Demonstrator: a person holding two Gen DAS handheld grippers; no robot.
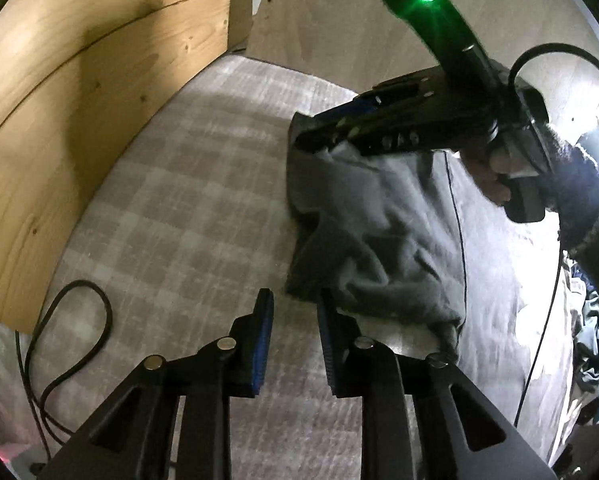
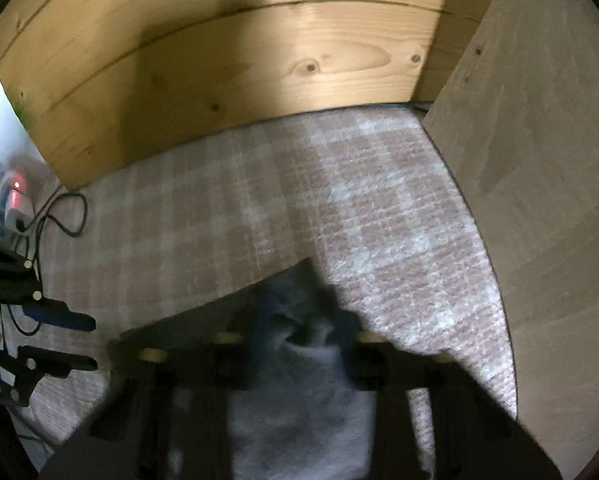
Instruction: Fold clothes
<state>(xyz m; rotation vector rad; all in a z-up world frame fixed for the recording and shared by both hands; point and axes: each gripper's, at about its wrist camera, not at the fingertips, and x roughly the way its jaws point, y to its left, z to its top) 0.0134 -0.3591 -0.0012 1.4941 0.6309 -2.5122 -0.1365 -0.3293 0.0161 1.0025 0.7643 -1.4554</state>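
Note:
A grey garment (image 1: 379,232) lies crumpled on a plaid pink-and-white blanket (image 1: 187,208). My right gripper (image 1: 311,136), held by a hand (image 1: 495,172) in a dark sleeve, is shut on the garment's far corner and holds it lifted a little. In the blurred right wrist view the grey garment (image 2: 299,360) is bunched between the right gripper's (image 2: 301,328) fingers. My left gripper (image 1: 293,320) stands open just off the garment's near left edge with nothing between its blue pads. It also shows at the left edge of the right wrist view, the left gripper (image 2: 93,342) still open.
A pine board (image 1: 59,120) walls the blanket's left side, and a paler panel (image 2: 539,160) the far side. Black cables (image 1: 71,340) loop at the near left beside a power strip with a red light (image 2: 15,200). A pile of other clothes (image 1: 595,340) lies at the right edge.

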